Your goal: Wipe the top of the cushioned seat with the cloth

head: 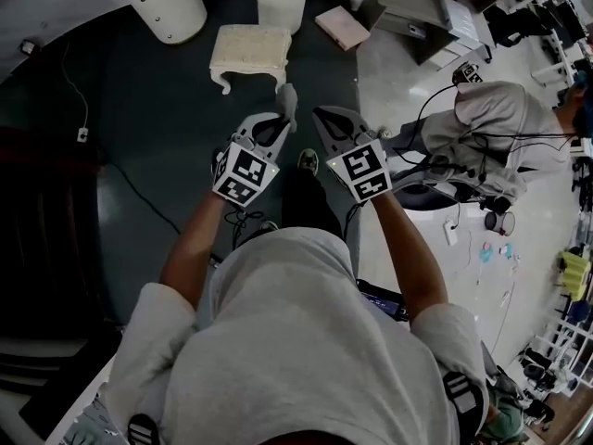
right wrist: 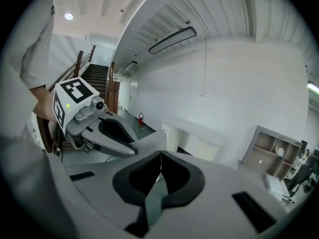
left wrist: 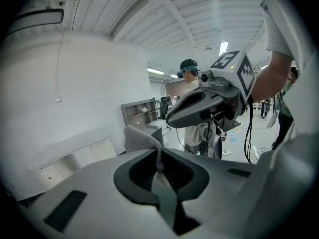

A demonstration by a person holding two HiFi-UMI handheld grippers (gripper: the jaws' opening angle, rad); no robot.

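Head view: you hold both grippers out in front of you, side by side in the middle of the frame. Your left gripper point(head: 278, 123) has its fingers clamped on the grey cloth point(head: 288, 100), which sticks up past the tips. The left gripper view shows the same. The fingers point(left wrist: 137, 171) pinch the cloth point(left wrist: 142, 138), and a fold of it stands up above them toward the left. Your right gripper point(head: 326, 117) is just beside the left one and does not touch it. In the right gripper view its fingers point(right wrist: 134, 176) are pressed together with nothing between them. The seat point(head: 250, 52) is a cream stool with curved legs. It stands on the dark floor point(head: 148, 128) in the upper middle of the head view, above both grippers and well apart from them. The cloth is not touching it. Another person point(head: 491, 123) in grey is at the right side of the head view.
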